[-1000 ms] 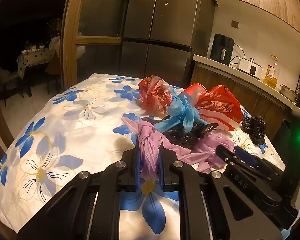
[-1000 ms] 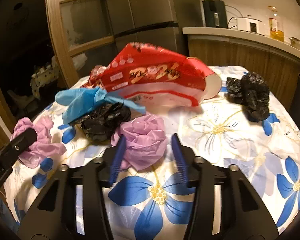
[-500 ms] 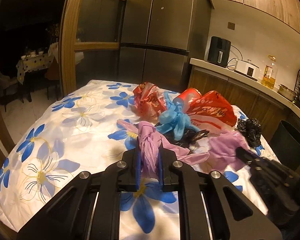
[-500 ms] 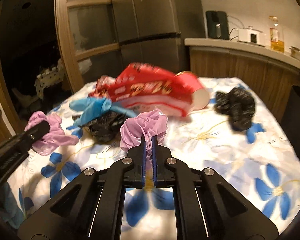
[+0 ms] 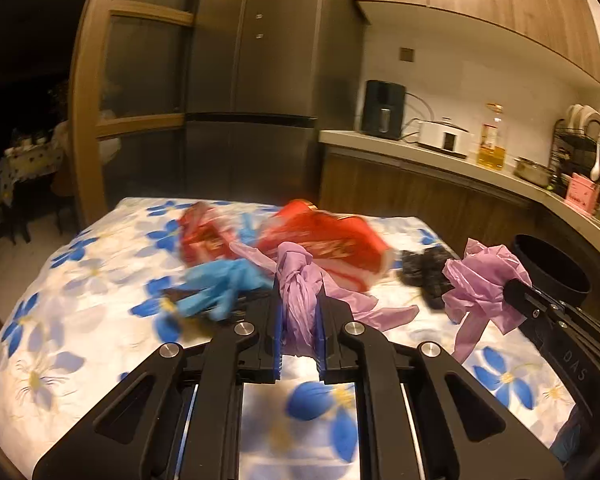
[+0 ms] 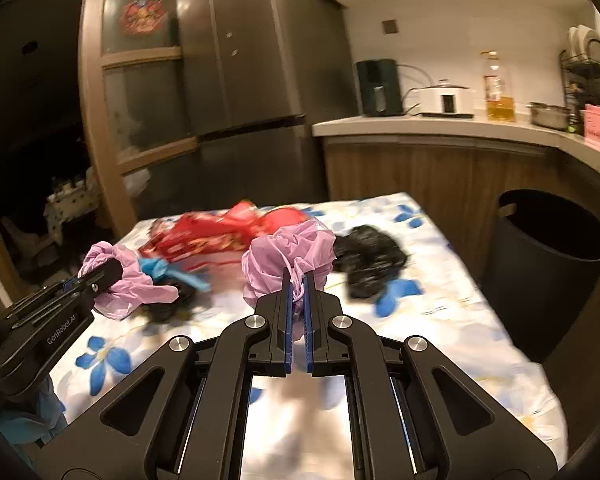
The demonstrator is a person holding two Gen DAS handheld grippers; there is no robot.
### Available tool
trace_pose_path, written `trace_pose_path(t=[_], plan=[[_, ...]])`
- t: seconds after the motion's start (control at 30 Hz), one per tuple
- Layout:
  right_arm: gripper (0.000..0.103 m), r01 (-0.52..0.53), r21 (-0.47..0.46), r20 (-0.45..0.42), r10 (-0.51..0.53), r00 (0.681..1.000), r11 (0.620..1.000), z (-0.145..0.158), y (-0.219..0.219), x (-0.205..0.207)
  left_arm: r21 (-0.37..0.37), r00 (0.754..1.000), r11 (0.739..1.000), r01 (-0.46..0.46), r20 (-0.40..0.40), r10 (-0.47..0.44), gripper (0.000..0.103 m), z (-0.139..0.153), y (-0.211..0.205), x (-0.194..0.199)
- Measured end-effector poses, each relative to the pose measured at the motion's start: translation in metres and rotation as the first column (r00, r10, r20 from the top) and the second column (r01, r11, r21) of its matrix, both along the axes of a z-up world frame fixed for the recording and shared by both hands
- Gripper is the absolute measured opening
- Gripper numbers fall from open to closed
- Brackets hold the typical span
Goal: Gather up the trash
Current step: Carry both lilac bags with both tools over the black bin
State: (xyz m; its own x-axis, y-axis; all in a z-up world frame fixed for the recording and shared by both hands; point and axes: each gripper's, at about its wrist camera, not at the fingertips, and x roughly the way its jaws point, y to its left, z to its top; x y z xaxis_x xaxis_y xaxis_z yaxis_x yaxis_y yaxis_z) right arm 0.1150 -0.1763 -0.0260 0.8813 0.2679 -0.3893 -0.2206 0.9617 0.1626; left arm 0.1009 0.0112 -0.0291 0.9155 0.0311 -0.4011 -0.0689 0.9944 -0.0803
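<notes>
My left gripper [image 5: 298,292] is shut on a knotted purple plastic bag [image 5: 296,280] and holds it above the flowered tablecloth [image 5: 80,300]. My right gripper [image 6: 298,280] is shut on a second crumpled purple bag [image 6: 290,260], also lifted; this bag shows at the right of the left wrist view [image 5: 480,280]. On the table lie a red bag [image 5: 332,244], a smaller red bag [image 5: 200,236], a blue bag [image 5: 220,284] and a black bag [image 6: 368,256]. A black bin [image 6: 548,264] stands by the table's right side.
A tall grey fridge [image 6: 252,64] and a wooden-framed glass door [image 6: 136,92] stand behind the table. A counter [image 6: 440,124] at the right carries a cooker, an oil bottle and a dish rack.
My right gripper has shut on its purple bag and lifted it. Both grippers have risen off the table with their bags and swung toward the right, bringing the bin into view.
</notes>
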Motion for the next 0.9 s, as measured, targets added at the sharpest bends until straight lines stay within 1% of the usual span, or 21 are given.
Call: trace_pose_path(t=[0.2, 0.43, 0.6, 0.9], plan=[[0.004, 0.073, 0.006, 0.033, -0.073, 0.997, 0.997, 0.010, -0.038, -0.003, 0.018, 0.997, 0.997, 0.075, 0.021, -0.076, 0.012, 0.009, -0.040, 0.015], [0.004, 0.173, 0.014, 0.072, -0.173, 0.982, 0.985, 0.018, -0.085, -0.003, 0.040, 0.983, 0.984, 0.175, 0.039, -0.177, 0.012, 0.021, -0.088, 0.036], [0.004, 0.249, 0.029, 0.097, -0.251, 0.963, 0.968, 0.025, -0.119, -0.001, 0.060, 0.965, 0.966, 0.252, 0.064, -0.255, 0.012, 0.030, -0.129, 0.050], [0.004, 0.368, 0.042, 0.134, -0.371, 0.919, 0.929, 0.035, -0.178, 0.007, 0.056, 0.926, 0.930, 0.364, 0.086, -0.368, 0.012, 0.043, -0.199, 0.077]])
